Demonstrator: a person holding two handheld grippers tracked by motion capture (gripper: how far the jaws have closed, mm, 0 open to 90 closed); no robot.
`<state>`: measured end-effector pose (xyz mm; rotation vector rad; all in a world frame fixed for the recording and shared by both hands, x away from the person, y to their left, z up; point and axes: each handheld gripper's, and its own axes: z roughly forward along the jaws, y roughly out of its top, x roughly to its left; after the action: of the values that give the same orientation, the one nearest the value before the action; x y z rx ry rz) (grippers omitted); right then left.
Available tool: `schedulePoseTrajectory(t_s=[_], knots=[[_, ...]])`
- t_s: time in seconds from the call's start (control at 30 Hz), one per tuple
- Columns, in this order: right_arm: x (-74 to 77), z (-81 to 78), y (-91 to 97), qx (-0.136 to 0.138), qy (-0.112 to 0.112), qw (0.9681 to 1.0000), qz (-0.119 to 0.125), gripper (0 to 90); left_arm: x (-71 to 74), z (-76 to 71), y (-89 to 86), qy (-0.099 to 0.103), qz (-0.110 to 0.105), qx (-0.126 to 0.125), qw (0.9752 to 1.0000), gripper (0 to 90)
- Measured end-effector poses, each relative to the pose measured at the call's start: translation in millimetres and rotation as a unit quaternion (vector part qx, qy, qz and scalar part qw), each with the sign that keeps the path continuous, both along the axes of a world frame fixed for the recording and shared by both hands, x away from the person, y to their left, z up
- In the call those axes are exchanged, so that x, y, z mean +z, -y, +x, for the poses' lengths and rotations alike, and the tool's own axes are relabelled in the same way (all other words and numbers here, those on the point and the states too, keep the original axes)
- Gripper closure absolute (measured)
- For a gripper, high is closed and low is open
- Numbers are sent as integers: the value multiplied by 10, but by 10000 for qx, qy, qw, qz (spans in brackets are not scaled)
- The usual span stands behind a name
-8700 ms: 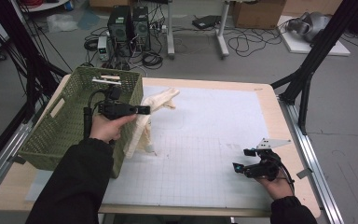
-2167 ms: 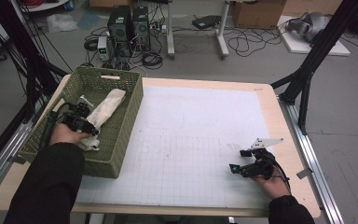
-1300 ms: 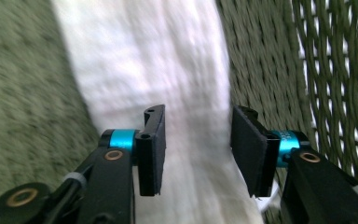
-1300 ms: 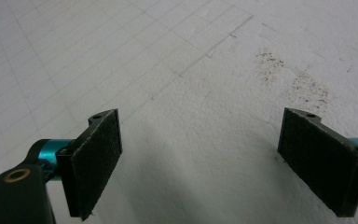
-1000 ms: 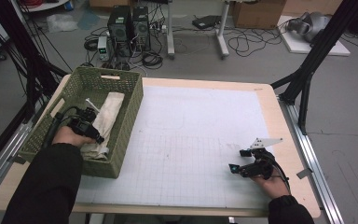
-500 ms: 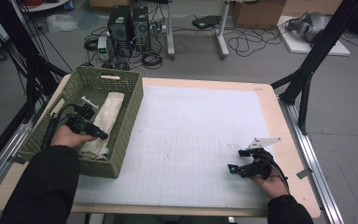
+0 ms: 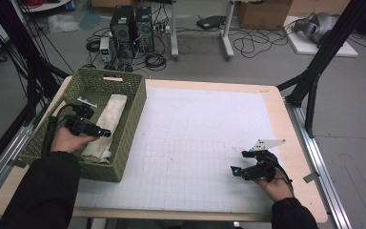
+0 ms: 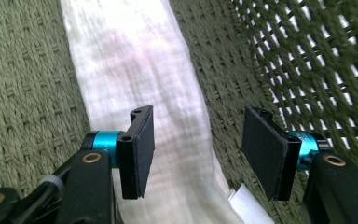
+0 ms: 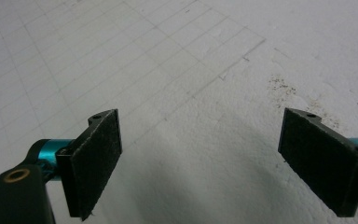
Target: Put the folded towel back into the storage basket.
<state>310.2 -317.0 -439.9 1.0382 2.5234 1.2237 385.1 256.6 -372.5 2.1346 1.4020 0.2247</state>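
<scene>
High view: a green woven basket stands at the left end of the worktop, and a folded white towel lies lengthwise on its floor. The left gripper hangs inside the basket directly over the towel, at the end nearer the person. Left gripper view: the left gripper has just been opening; its jaws stand apart, with the towel lying beneath and between them, and neither pad presses on the cloth. A small white label shows at the towel's near edge, and the basket's open-weave wall rises at the right. High view: the right gripper rests low over the white gridded mat near the right front corner of the worktop, well apart from the basket. Right gripper view: the right gripper has its jaws wide apart, with bare mat between them.
</scene>
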Motion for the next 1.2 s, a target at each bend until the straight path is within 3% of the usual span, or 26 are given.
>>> schedulePoseTrajectory(t_s=[0.4,0.6,0.67,0.83,1.0,1.07,1.2], knots=[[16,-10,8,-17,36,10000,26,125,48,-3,-42,217,-164,166,9995,442],[20,-13,15,-36,35,10000,46,125,79,-2,-60,296,-543,248,9978,450],[20,-13,14,-30,37,10000,39,125,93,-3,-62,335,-712,267,9965,458],[29,-11,16,-33,69,10000,58,124,137,-13,-46,541,-1229,280,9905,458],[37,-13,26,-46,63,9999,73,125,166,-20,-43,710,-1521,318,9853,446],[41,-14,28,-55,69,9999,80,125,180,-21,-47,775,-1712,341,9816,441],[46,-15,36,-67,73,9999,81,125,193,-18,-35,831,-1807,358,9794,441]])
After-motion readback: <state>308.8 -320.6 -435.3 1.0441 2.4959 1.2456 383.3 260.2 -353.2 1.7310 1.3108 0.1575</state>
